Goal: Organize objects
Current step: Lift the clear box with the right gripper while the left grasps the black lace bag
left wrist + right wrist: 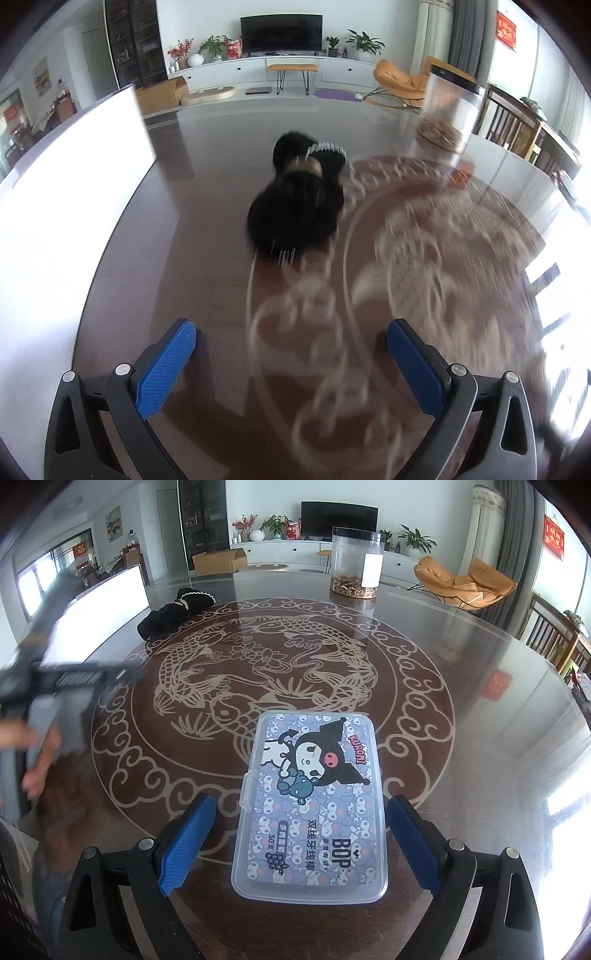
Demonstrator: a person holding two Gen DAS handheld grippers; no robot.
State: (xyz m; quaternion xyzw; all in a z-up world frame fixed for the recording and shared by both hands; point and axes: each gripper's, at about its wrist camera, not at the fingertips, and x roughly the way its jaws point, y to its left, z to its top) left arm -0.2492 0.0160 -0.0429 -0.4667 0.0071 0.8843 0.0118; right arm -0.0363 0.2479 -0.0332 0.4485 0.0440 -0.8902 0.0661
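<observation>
A clear plastic box (pixel 310 805) with a cartoon label lies flat on the patterned table. My right gripper (pixel 301 845) is open around its near half; a gap shows beside the left pad (pixel 188 845), and the right pad sits close to the box's edge. My left gripper (pixel 291 365) is open and empty above the table, with a black hair accessory (pixel 295 199) with metal comb teeth lying ahead of it. The same accessory (pixel 173 613) shows at the far left in the right wrist view. The left gripper's blurred body (pixel 70 679) and a hand (pixel 37 760) are at that view's left edge.
A tall clear jar (pixel 354 565) with brown contents at its bottom stands at the table's far side, also seen as jar (pixel 450 110). A white board (pixel 74 166) runs along the table's left edge. Wooden chairs (pixel 554 642) stand to the right.
</observation>
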